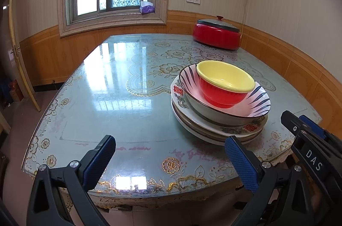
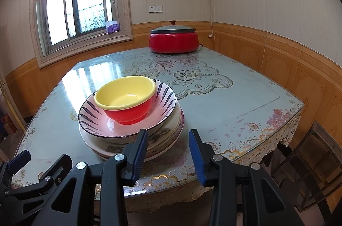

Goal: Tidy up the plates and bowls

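A red bowl with a yellow inside (image 1: 224,84) (image 2: 126,97) sits in a wide pink bowl with dark stripes (image 1: 258,102) (image 2: 89,117). That bowl rests on a stack of white plates (image 1: 213,129) (image 2: 162,138) on the table. My left gripper (image 1: 168,153) is open and empty, held near the table's front edge, left of the stack. My right gripper (image 2: 168,142) is open and empty, just in front of the stack's right side. The right gripper also shows in the left wrist view (image 1: 303,125).
A red electric pot with a grey lid (image 1: 217,34) (image 2: 173,40) stands at the table's far side by the wall. The glass-topped table (image 1: 119,84) (image 2: 235,97) has a floral cloth. A dark chair (image 2: 310,166) stands at the right.
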{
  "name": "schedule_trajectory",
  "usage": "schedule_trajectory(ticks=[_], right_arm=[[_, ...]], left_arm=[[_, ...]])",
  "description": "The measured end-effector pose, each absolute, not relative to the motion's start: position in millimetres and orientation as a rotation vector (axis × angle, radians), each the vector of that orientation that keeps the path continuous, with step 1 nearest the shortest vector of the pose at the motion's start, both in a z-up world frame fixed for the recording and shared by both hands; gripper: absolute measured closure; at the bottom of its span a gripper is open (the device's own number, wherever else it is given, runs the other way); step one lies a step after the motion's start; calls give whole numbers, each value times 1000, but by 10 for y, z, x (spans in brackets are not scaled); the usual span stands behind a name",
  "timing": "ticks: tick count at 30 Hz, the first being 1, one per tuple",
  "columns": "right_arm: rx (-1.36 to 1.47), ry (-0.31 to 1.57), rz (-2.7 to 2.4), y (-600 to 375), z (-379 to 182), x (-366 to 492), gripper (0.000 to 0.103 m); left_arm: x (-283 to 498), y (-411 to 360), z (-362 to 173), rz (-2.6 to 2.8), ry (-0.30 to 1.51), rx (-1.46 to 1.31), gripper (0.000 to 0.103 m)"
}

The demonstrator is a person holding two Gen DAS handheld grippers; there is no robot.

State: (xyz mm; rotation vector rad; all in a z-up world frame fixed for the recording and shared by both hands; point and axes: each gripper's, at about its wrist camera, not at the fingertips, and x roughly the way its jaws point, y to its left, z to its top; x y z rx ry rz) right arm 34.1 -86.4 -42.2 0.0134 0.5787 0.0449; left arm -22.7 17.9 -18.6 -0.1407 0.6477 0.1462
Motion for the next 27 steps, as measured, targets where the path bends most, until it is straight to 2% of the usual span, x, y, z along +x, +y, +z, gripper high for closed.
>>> schedule_trajectory(ticks=[20,23,27], right_arm=[[6,588,48,-799,-462,443,64],[-1,584,49,-778,-478,448,64],[4,587,52,-775,-484,458,64]], left_arm=[[-157,260,-224,154,631,-134,1],[-169,281,-219,155,617,-140,7],[-166,287,-220,153,617,-133,7]])
